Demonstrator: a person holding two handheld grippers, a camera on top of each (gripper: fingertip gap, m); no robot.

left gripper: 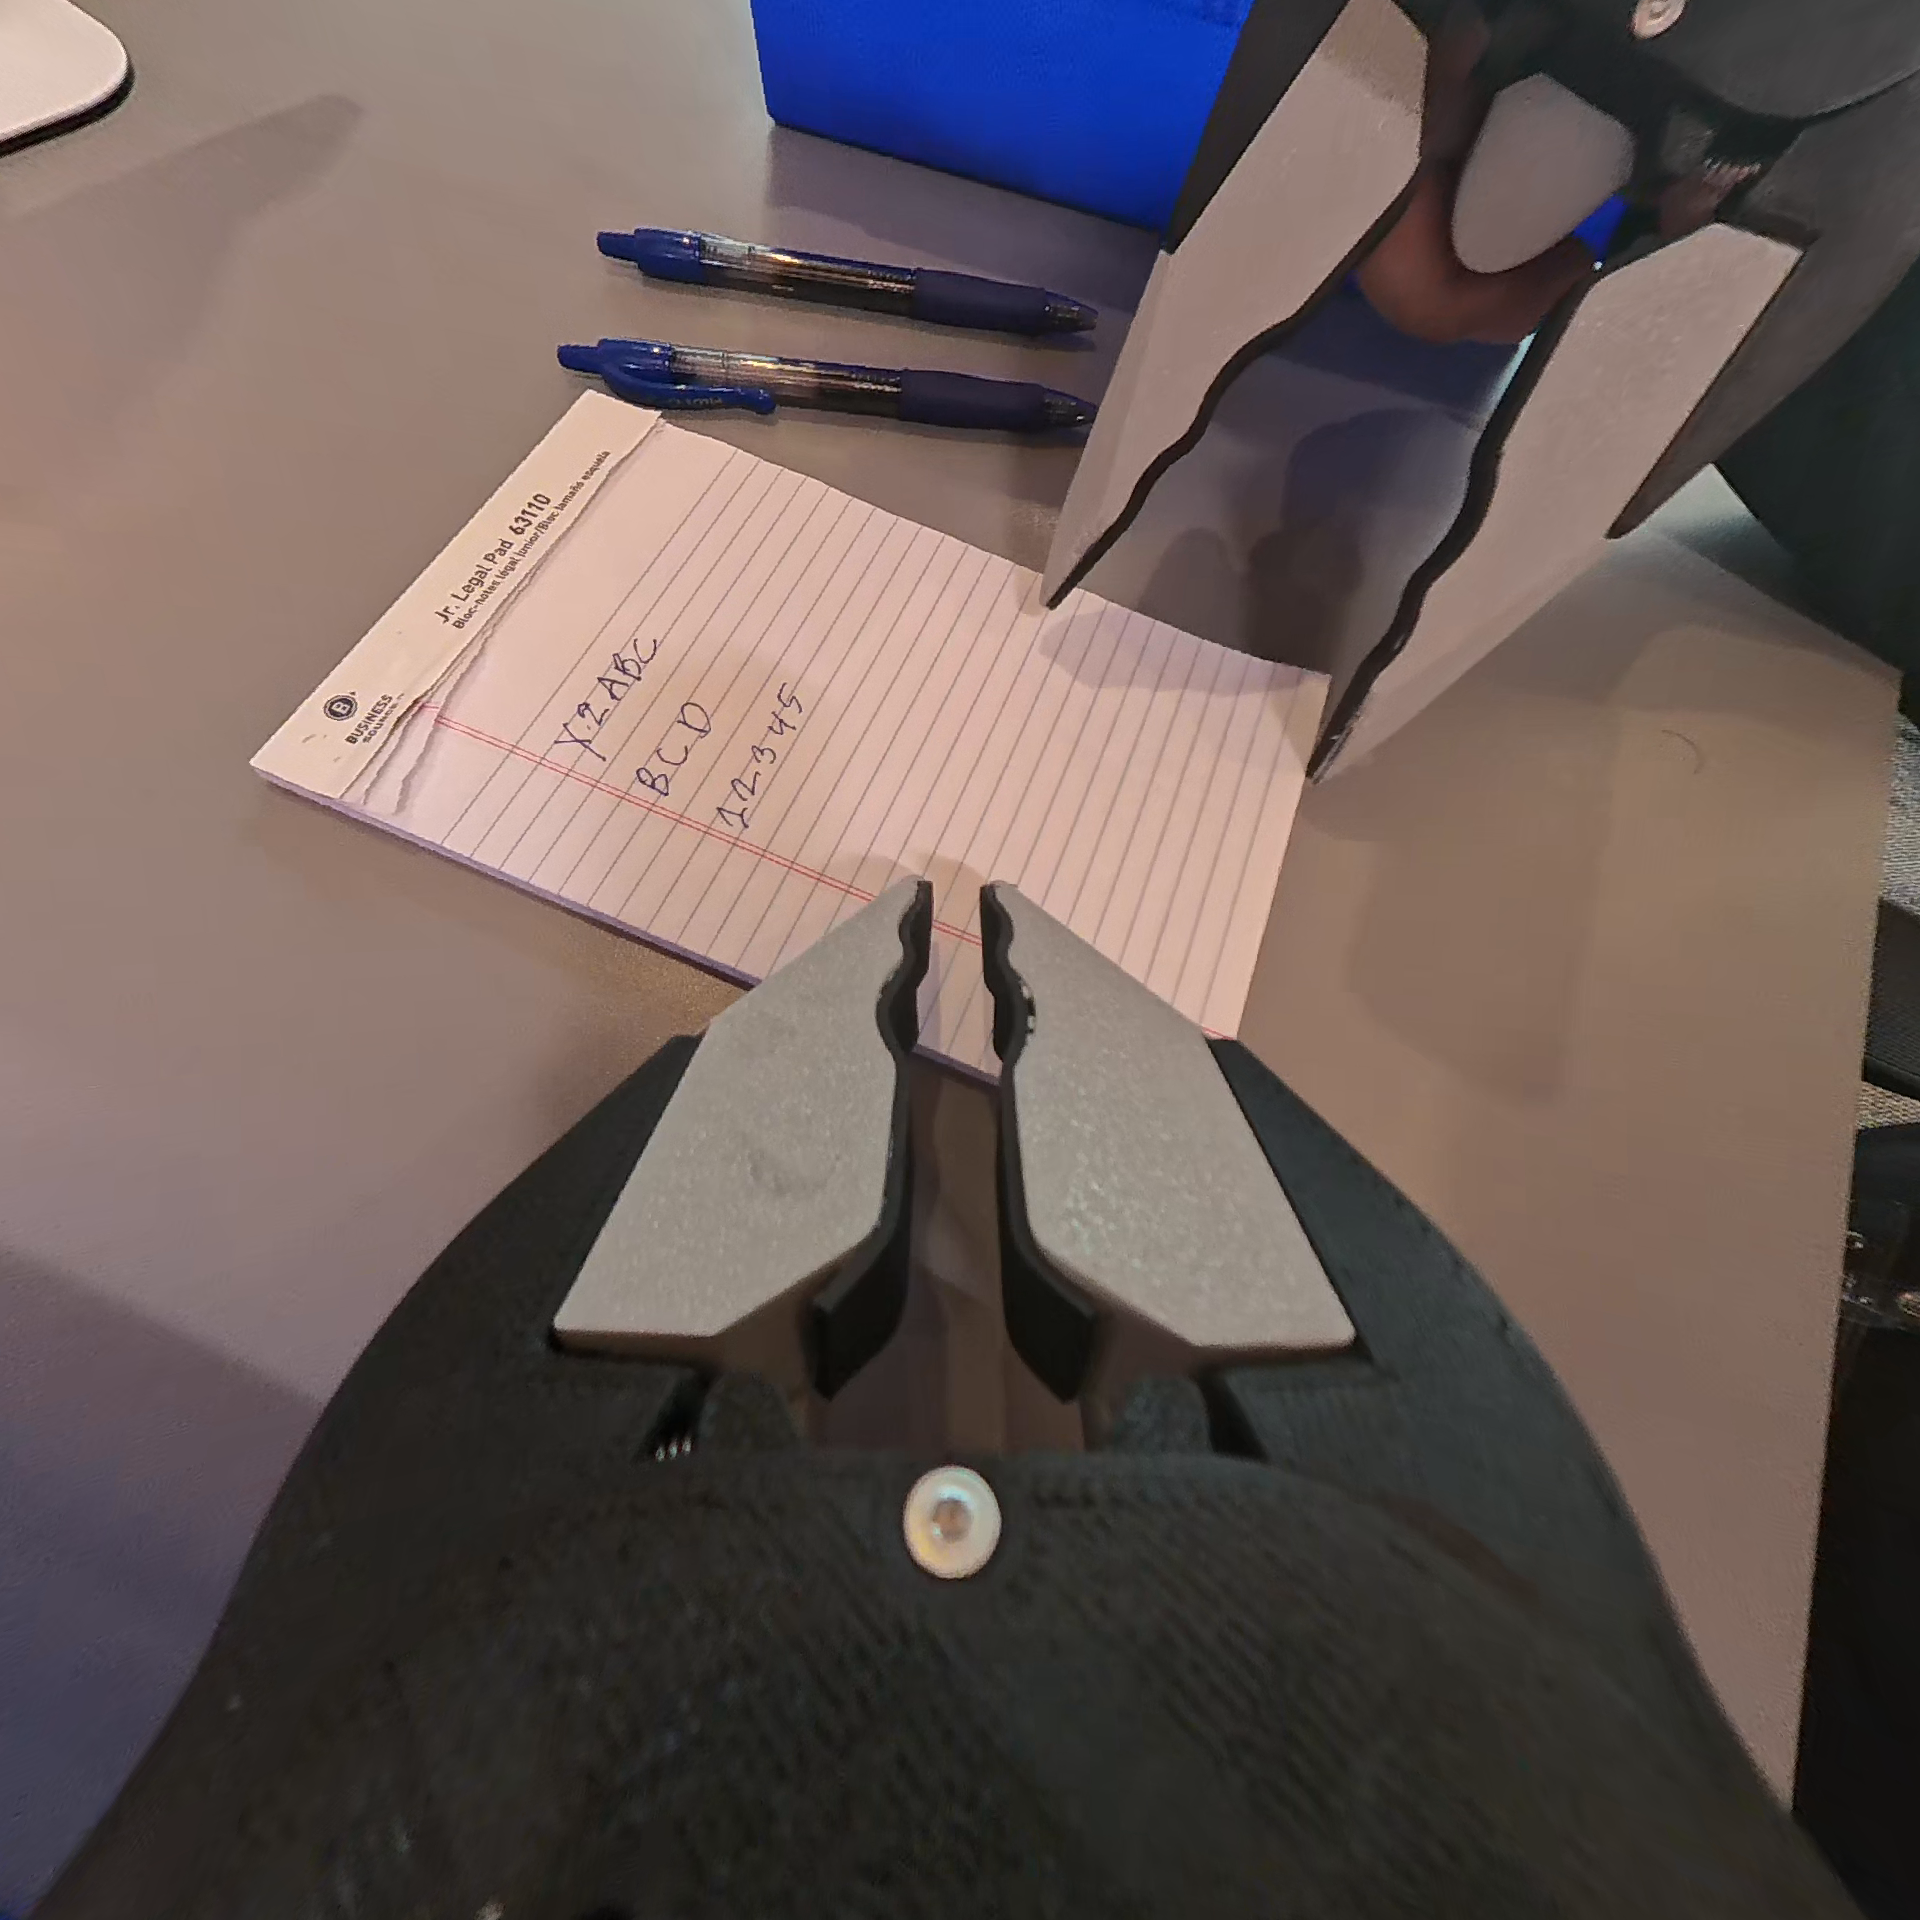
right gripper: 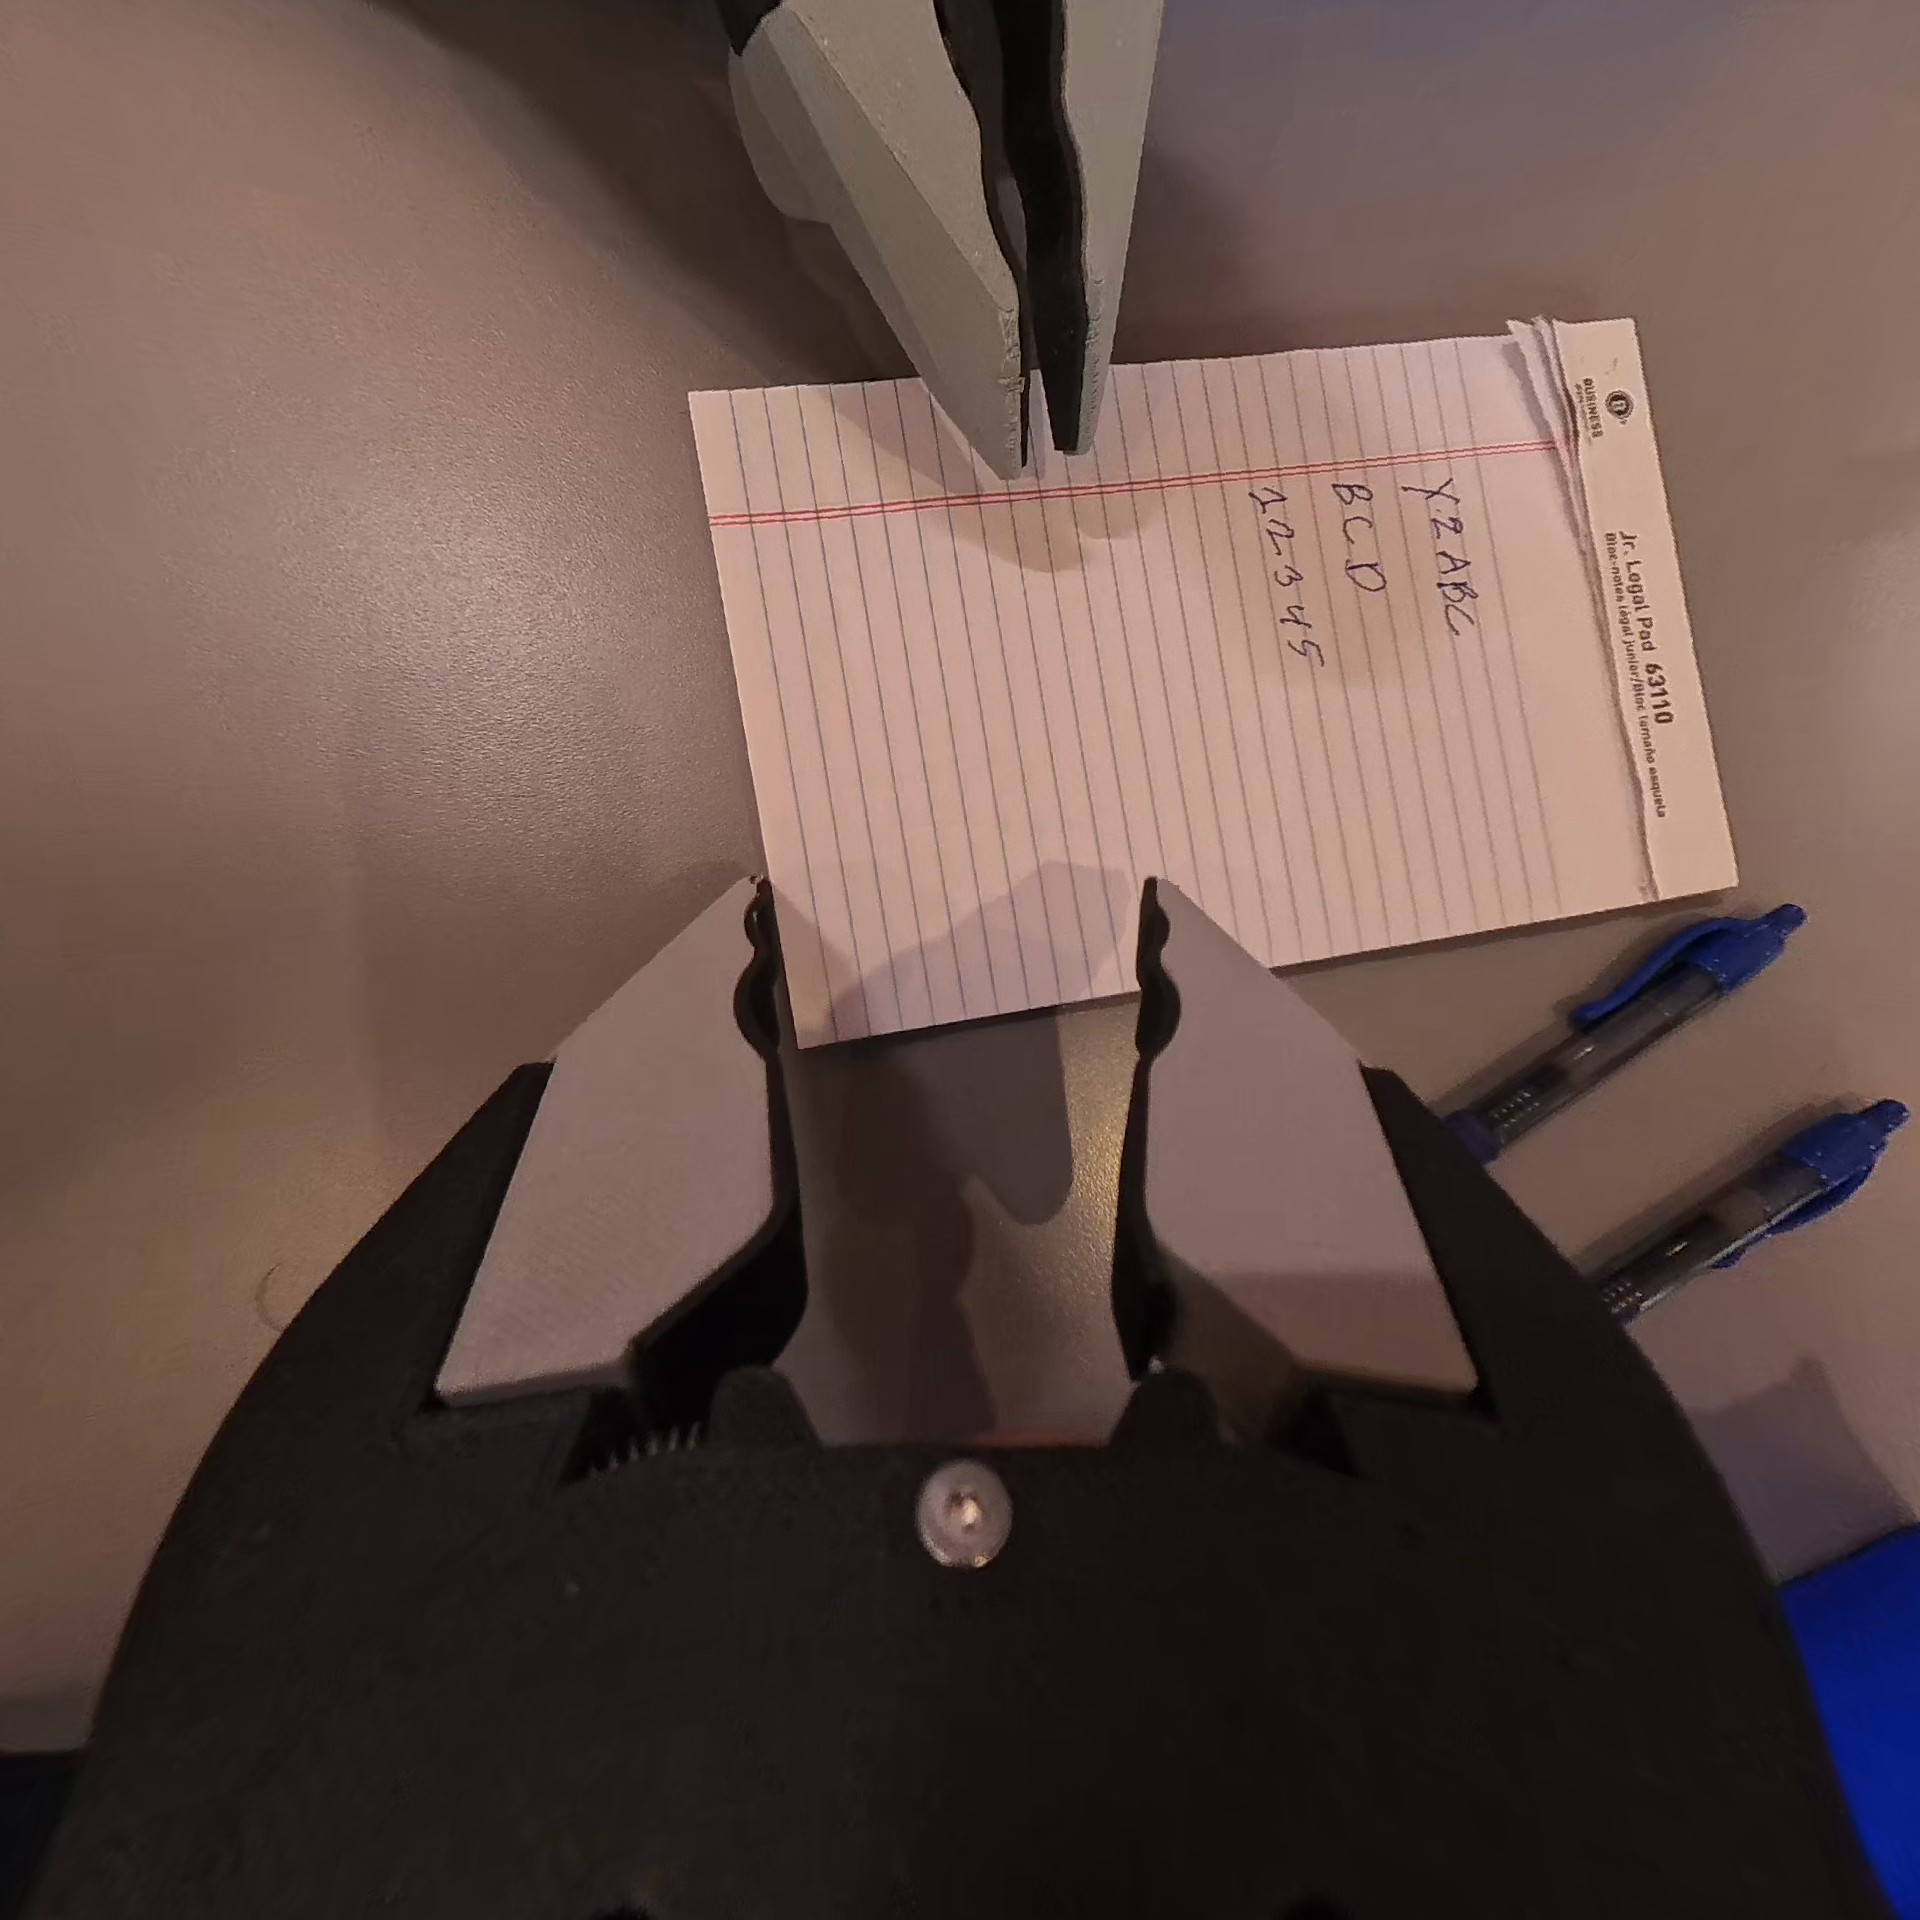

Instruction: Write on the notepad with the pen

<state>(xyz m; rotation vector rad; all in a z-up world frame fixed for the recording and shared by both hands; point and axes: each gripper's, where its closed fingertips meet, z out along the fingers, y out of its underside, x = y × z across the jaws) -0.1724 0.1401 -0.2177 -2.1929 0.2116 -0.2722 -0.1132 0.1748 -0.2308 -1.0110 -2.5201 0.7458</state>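
Note:
A white lined notepad [left gripper: 935, 675] lies flat on the grey table, with three short lines of blue handwriting near its top. Two blue click pens [left gripper: 842, 275] [left gripper: 831, 384] lie side by side on the table just beyond the pad's top edge. My left gripper [left gripper: 954, 894] is shut and empty, its tips over the pad's margin edge. My right gripper [left gripper: 1190, 686] is open and empty, its tips straddling the pad's bottom corner. In the right wrist view the pad [right gripper: 1143, 727], both pens [right gripper: 1621, 1039] [right gripper: 1745, 1205], my right gripper [right gripper: 954, 888] and my left gripper [right gripper: 1039, 447] show.
A blue box [left gripper: 987, 94] stands behind the pens and also shows in the right wrist view [right gripper: 1860, 1662]. A white rounded object [left gripper: 52, 73] sits at the far left corner. The table edge [left gripper: 1860, 1039] runs along the right. There is about 8 cm between the tips of the two grippers.

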